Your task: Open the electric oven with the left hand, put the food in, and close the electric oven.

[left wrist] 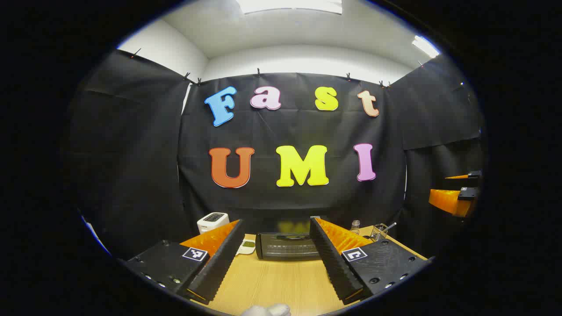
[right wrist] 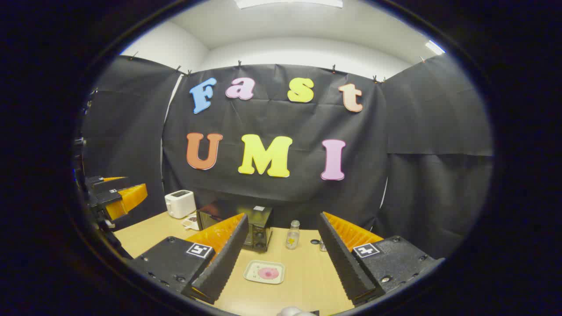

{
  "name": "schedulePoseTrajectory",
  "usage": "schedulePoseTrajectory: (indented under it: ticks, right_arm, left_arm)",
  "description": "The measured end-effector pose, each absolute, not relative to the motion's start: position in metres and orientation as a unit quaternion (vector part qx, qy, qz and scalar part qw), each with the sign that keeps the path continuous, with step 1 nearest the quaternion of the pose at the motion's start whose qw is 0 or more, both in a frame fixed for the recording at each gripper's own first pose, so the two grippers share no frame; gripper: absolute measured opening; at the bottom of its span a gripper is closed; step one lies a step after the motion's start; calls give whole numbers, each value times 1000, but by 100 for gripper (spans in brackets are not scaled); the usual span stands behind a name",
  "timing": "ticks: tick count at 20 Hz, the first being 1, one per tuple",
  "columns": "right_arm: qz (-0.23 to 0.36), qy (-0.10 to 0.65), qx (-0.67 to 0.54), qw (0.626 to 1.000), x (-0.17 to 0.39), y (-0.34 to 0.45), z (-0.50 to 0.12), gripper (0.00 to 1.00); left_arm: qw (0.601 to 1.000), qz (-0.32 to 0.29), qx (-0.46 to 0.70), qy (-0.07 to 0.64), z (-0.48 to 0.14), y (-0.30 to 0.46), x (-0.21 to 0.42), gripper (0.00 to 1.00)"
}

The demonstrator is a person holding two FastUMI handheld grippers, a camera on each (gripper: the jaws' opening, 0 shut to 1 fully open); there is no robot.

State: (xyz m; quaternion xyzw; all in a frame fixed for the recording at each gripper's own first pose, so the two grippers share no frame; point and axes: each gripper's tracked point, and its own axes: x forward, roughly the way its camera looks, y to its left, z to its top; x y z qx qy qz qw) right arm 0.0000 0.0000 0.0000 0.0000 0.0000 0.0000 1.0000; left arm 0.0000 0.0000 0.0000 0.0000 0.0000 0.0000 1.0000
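While both grippers gape, one oven (right wrist: 246,226) and one toaster (right wrist: 180,203) stand.

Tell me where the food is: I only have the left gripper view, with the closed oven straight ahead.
Observer: The right gripper view shows a small tray with a round pink item, lying on the table in front of the oven.
Operator: Is the right gripper holding it?
Observer: No. The right gripper is open, and the tray lies apart from both fingers.
Operator: Anything close to the tray?
Observer: A small clear bottle stands just behind it, beside the oven's right end.
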Motion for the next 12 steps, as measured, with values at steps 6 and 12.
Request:
schedulePoseTrajectory:
  ticks: [6,12]
  right_arm:
    - [-18,-4,-15,1000,-1,-11,3,99]
    - [-16,10,-9,1000,14,-13,-7,99]
  left_arm:
    - [1000,-14,3,5,0,-10,8,95]
    - [1000,-12,14,12,-6,-10,12,95]
